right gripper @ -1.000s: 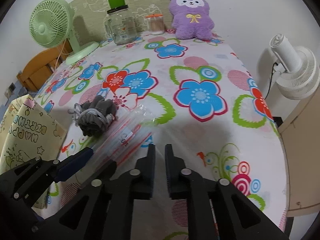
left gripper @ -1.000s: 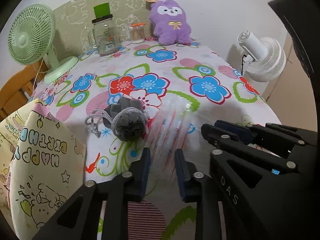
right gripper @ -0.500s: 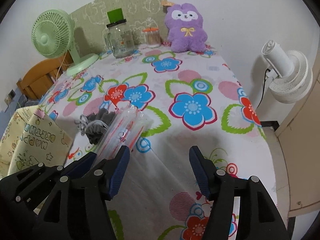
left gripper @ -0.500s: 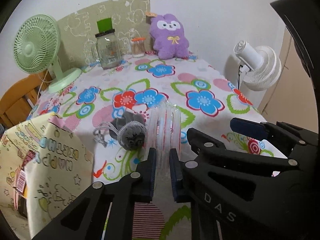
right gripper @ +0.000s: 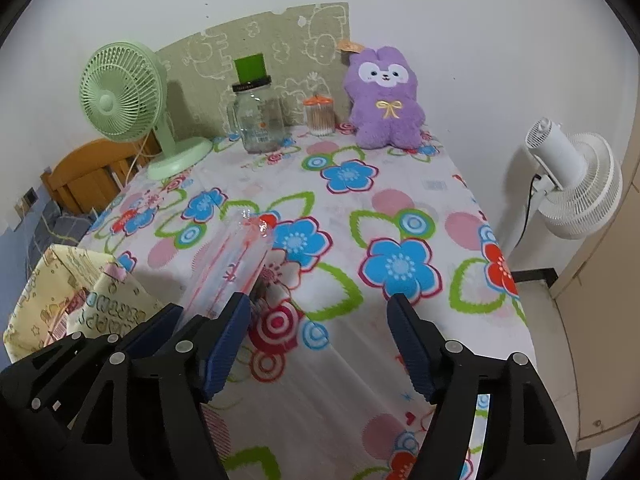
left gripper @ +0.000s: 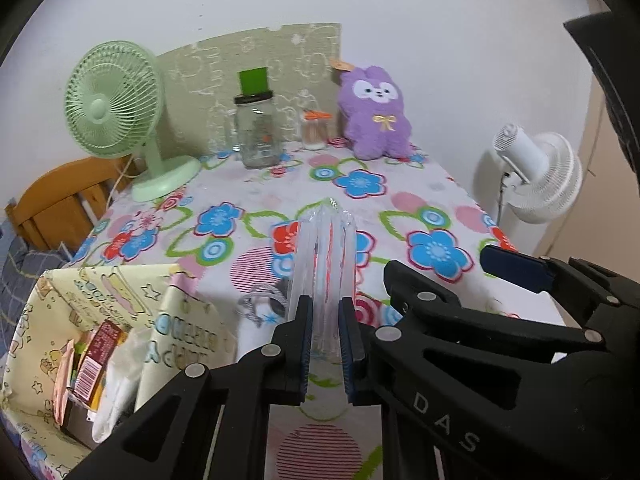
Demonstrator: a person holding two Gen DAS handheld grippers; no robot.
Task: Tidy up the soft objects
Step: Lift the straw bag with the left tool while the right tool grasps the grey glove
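Two grippers share the scene: the left gripper (left gripper: 323, 340) is clamped on a clear plastic packet (left gripper: 322, 256), lifted above the floral tablecloth (right gripper: 400, 208); the right gripper (right gripper: 320, 344) has just been opening, nothing between its jaws; beside it, the gift bag (left gripper: 92, 344) already holds items; a grey pouch (left gripper: 260, 300) remains on the table, so sorting looks partway done

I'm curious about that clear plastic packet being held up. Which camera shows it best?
The left wrist view: the clear plastic packet stands dead centre, clamped in the left gripper. The right wrist view shows it slanting off to one side, its lower end hidden behind the gripper fingers.
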